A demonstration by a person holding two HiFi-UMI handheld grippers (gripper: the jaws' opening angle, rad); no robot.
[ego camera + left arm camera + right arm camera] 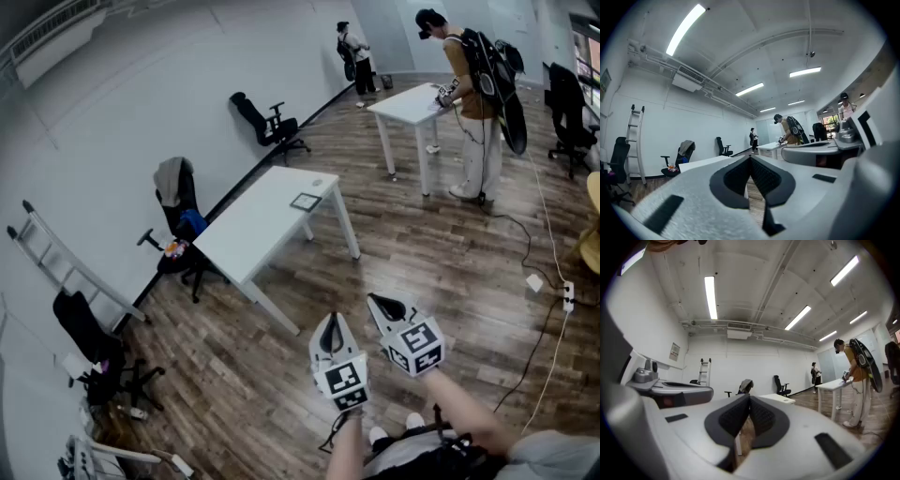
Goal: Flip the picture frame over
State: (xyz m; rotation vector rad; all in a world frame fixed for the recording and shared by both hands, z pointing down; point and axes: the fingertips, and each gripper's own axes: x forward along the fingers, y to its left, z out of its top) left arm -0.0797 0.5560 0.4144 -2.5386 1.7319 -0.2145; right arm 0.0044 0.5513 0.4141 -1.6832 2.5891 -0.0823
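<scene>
My left gripper [330, 321] and right gripper [379, 302] were both clenched on nothing, held side by side, well apart from the picture frame [306, 201] lying near an edge of the table [246, 234].

A long white table [253, 225] stood on the wooden floor [422, 272] near the left wall. Just beside its left end sat a black chair [183, 234] draped with a grey jacket [170, 180]. A ladder [66, 267] leaned against the same wall, with another dark chair [94, 352] below it. Farther along the wall stood an empty black office chair [267, 122]. A person wearing a backpack [473, 112] stood at a second white table [405, 105], and another person [356, 58] stood by the far wall. A power strip [568, 297] lay on the floor at right.
</scene>
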